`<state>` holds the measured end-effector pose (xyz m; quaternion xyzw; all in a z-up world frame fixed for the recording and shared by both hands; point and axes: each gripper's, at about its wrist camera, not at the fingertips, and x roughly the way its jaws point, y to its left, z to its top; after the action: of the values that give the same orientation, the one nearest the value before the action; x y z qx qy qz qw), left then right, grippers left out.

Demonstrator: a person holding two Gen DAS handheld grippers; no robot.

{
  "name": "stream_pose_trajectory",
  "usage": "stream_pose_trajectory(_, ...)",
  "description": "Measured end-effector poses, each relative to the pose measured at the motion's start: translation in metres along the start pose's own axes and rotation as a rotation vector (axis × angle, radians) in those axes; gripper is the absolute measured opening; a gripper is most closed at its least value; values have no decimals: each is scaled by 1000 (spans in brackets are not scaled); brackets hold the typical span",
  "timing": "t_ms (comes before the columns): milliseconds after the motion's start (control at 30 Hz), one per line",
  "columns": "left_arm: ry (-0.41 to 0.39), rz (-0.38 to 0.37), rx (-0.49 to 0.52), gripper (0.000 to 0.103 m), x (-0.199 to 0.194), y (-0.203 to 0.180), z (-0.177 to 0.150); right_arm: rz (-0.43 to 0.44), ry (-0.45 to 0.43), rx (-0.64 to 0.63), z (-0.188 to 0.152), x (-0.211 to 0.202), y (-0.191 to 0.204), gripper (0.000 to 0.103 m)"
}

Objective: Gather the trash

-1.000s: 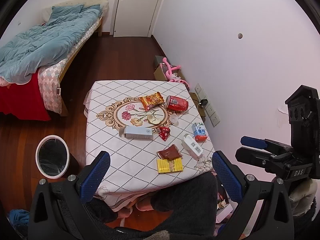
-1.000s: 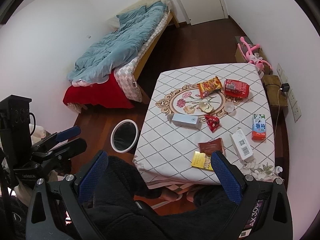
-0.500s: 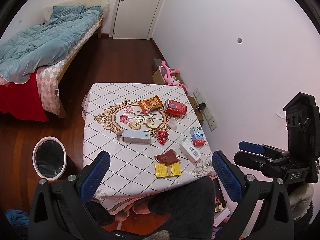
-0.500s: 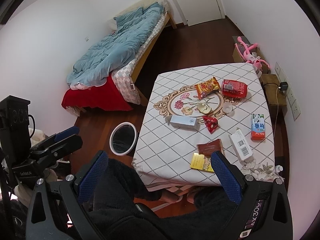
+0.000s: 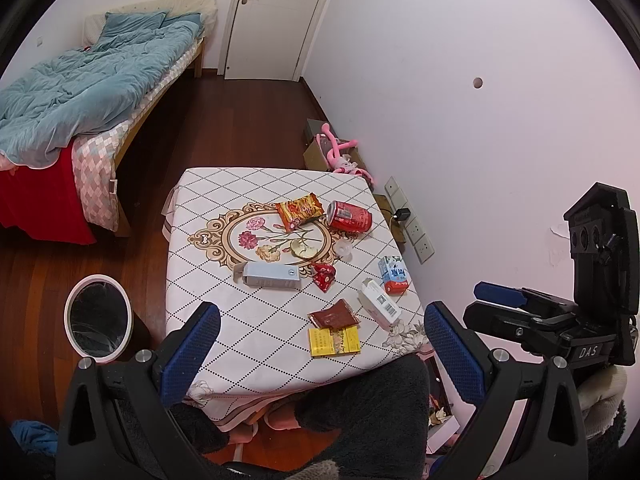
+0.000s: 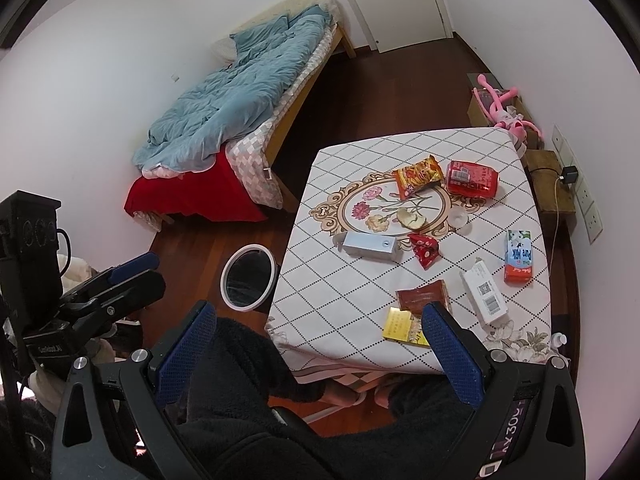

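Trash lies on a table with a diamond-patterned cloth (image 5: 208,280): an orange snack bag (image 5: 299,210), a red can (image 5: 349,216) on its side, a pale blue box (image 5: 270,276), a red wrapper (image 5: 323,275), a milk carton (image 5: 393,276), a white box (image 5: 378,307), a brown wrapper (image 5: 334,315) and a yellow pack (image 5: 334,341). My left gripper (image 5: 320,344) hovers open well above the near edge, holding nothing. My right gripper (image 6: 318,340) is open too, equally high, with the yellow pack (image 6: 400,326) just beyond it.
A white-rimmed bin (image 5: 98,318) with a black liner stands on the wooden floor left of the table, also in the right wrist view (image 6: 249,278). A bed (image 5: 88,92) lies far left. A person's dark fuzzy clothing (image 5: 360,412) fills the bottom of both views.
Both views have shifted slightly, with the table sliding a little in frame. Nothing on the table has moved, and both grippers stay open.
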<state>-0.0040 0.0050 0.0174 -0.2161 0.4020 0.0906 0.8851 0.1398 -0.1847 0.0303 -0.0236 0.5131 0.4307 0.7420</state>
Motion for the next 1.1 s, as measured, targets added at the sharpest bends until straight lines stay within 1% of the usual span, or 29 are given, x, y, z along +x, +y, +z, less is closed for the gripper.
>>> stream_pose_trajectory(533,0,-2,-3,103,-1,1,0,10,-9,6,2,3,2,103)
stream_pose_trajectory(600,-6,23,1,103,1,2,-1,-14,-40,34,2,4,-2,103)
stream_pose_trajectory(667,-33,93,13,103,12,2,0,-53,-69,73,-1,7,-12,103)
stream_pose_trajectory(733,-46,190,32,103,35,5,-1,-104,-80,113,-5,16,-28,103)
stream_pose_trajectory(767,-40,221,39,103,46,7,-1,-154,-83,146,-9,25,-43,103)
stream_pose_trajectory(800,-27,262,49,103,64,9,-3,-188,-85,165,-12,32,-53,103)
stream_pose_trajectory(833,-10,288,59,103,83,12,-6,-227,-84,179,-16,42,-66,103)
stream_pose_trajectory(867,21,316,72,103,108,15,-11,-270,-71,188,-19,56,-82,103)
stream_pose_trajectory(900,42,330,82,103,124,18,-15,-319,-47,200,-23,73,-101,103)
stream_pose_trajectory(1000,135,362,116,103,186,24,-31,-374,18,216,-31,117,-148,103)
stream_pose_trajectory(1100,238,371,137,103,245,30,-47,-407,94,236,-36,162,-194,95)
